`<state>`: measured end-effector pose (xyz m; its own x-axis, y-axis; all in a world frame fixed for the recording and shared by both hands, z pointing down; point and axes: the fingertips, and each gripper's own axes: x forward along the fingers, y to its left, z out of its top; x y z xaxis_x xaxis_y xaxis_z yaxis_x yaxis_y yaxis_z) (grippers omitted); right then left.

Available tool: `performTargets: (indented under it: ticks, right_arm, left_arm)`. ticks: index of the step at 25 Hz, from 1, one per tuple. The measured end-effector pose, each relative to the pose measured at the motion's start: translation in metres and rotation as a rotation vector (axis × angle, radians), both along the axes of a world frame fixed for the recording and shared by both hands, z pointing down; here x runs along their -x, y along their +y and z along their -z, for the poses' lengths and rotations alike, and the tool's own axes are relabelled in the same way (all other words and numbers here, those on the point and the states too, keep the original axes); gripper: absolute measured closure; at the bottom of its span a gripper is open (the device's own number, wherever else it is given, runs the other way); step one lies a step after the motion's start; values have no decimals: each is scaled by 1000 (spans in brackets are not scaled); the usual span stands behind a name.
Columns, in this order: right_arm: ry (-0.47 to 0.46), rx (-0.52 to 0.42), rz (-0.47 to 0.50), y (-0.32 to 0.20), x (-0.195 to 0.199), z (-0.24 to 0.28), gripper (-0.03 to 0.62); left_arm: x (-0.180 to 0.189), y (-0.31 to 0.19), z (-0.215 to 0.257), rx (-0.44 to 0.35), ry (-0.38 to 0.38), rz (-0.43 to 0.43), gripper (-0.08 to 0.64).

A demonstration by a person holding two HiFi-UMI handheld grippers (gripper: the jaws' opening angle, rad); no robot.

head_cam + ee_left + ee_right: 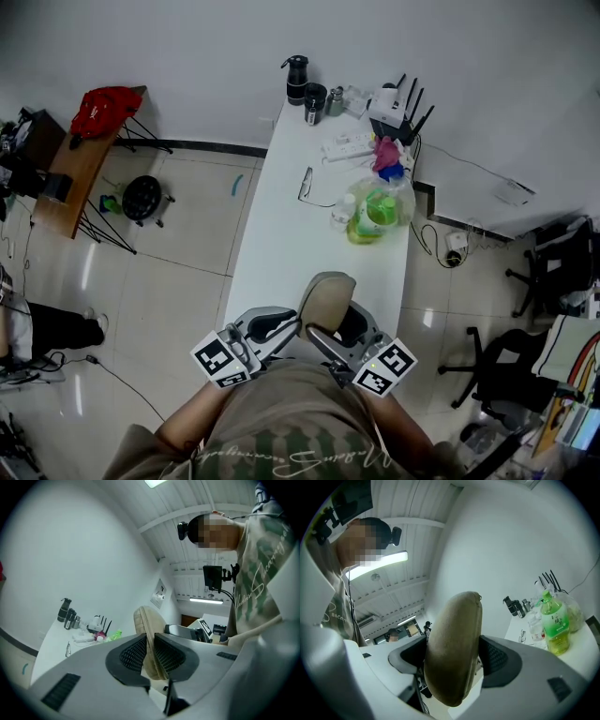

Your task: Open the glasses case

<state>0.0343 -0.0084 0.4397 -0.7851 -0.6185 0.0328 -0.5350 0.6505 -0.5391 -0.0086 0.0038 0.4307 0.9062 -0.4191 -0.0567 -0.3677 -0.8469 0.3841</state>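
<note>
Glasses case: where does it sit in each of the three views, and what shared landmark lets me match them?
Head view: glasses case, low centre.
Left gripper view: glasses case, centre, thin edge-on between the jaws.
Right gripper view: glasses case, centre, broad tan body between the jaws.
Shared landmark: black flask, top centre, left of centre, right of centre.

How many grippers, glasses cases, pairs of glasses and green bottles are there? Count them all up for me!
Grippers: 2, the left gripper and the right gripper
glasses case: 1
pair of glasses: 1
green bottle: 1
Total: 5
</note>
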Motion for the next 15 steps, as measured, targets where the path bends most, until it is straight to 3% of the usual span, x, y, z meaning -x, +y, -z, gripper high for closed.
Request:
performTargets:
  ticks: [3, 7, 11, 15]
  right_arm:
    - [18, -40, 22, 1, 4, 4, 242]
    - [-29, -65, 41, 5, 5, 9, 242]
    - [-50, -58, 20, 4, -3, 8, 242]
    - [-70, -68, 2, 2, -9, 13, 242]
  left_arm:
    - [4, 1, 2, -25, -16, 0, 499]
    - [5, 3, 8, -7, 24, -17, 505]
    - [-2, 6, 3, -67, -127, -5, 509]
    - [-9, -1, 15, -64, -106, 4, 509]
